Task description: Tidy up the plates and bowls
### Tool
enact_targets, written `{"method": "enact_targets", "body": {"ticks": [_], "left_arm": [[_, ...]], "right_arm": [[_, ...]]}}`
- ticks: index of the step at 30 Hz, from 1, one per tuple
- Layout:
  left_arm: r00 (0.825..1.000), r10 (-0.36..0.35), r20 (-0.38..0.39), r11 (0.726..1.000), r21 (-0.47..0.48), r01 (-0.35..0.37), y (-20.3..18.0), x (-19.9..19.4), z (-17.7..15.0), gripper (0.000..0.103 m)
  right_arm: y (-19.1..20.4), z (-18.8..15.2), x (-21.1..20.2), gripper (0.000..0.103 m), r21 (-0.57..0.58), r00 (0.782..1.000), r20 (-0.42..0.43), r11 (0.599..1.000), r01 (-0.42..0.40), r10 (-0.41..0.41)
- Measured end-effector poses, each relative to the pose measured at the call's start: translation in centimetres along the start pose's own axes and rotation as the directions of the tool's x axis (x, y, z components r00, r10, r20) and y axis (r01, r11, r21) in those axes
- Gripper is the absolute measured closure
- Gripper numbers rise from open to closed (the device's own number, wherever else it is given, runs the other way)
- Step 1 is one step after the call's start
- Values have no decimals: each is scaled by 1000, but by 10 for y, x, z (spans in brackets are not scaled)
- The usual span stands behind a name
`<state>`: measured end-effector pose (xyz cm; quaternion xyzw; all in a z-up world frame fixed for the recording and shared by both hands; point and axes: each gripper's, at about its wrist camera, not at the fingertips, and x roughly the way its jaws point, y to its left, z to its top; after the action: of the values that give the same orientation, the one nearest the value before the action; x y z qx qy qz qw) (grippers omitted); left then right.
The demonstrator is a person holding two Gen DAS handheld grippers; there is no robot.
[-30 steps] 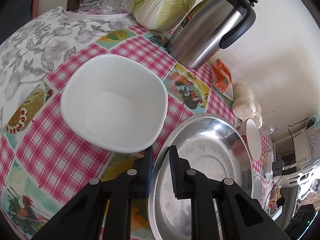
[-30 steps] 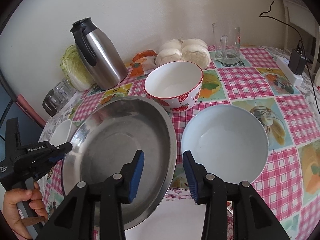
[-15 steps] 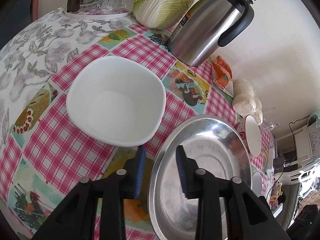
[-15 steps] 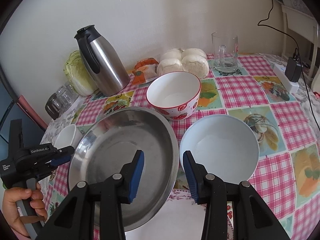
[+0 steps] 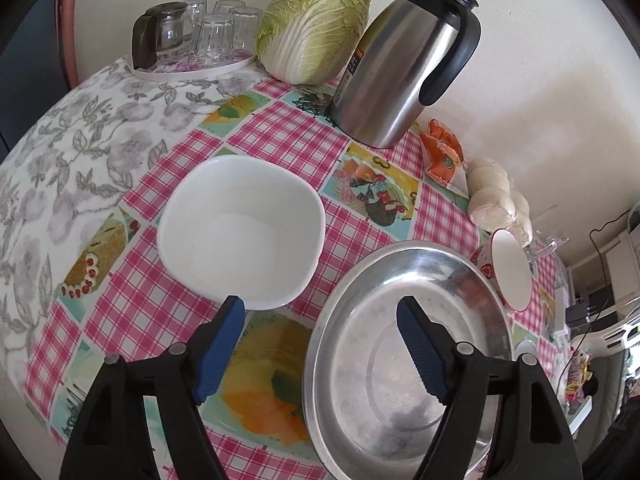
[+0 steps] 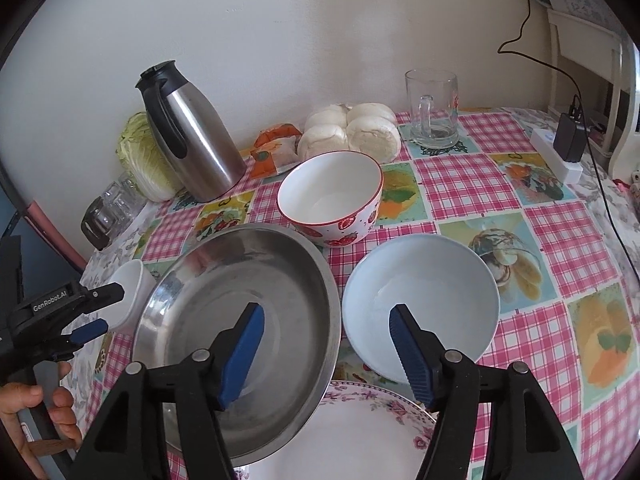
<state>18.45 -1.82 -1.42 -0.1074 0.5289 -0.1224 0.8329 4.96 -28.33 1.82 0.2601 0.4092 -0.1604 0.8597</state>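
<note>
On that pink checked tablecloth [image 5: 280, 148], both grippers' jaws are opening on nothing, so centre your left gripper [image 5: 320, 344] squarely over the wide stainless-steel dish's [image 5: 400, 380] rim before closing.

Both cameras ride on hand-held grippers and look steeply down along their own fingers, close above a table with a pink checked cloth [image 5: 288, 140]. The left wrist view has the round stainless steel basin [image 5: 408, 344] at 4 o'clock, the square white ceramic bowl [image 5: 240, 236] near centre and the steel thermos jug with black handle [image 5: 404, 64] at 1 o'clock. The right wrist view faces the wall from the table's near edge, with the same basin [image 6: 240, 292] at 7 o'clock, the jug [image 6: 192, 136] at 10 o'clock and the white bowl [image 6: 128, 292] at 9 o'clock. Both also share the pale green cabbage [image 5: 316, 24] and the strawberry-patterned bowl [image 6: 332, 196].
</note>
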Motion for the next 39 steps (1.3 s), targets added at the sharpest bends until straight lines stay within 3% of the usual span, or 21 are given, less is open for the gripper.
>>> {"method": "enact_targets", "body": {"ticks": [5, 10, 13, 22, 34, 39], "left_arm": [[998, 57, -7, 997, 47, -57, -3, 4, -3, 17], [995, 98, -15, 989, 117, -95, -11, 9, -6, 16], [994, 107, -16, 982, 159, -103, -18, 11, -9, 7], [992, 121, 45, 951, 282, -129, -45, 4, -16, 0], [985, 31, 172, 957, 279, -79, -62, -38, -37, 0], [974, 31, 225, 940, 325, -105, -70, -60, -54, 0]], "right_arm": [[-3, 1, 1, 22, 14, 1000, 1, 1000, 15, -15], [-6, 1, 4, 4, 24, 999, -4, 999, 32, -31], [-7, 1, 5, 1, 29, 999, -4, 999, 33, -33], [-6, 1, 3, 0, 12, 999, 13, 999, 36, -36], [-10, -7, -32, 0, -23, 996, 81, 998, 51, -49], [-17, -20, -53, 0, -23, 993, 99, 998, 61, -59]]}}
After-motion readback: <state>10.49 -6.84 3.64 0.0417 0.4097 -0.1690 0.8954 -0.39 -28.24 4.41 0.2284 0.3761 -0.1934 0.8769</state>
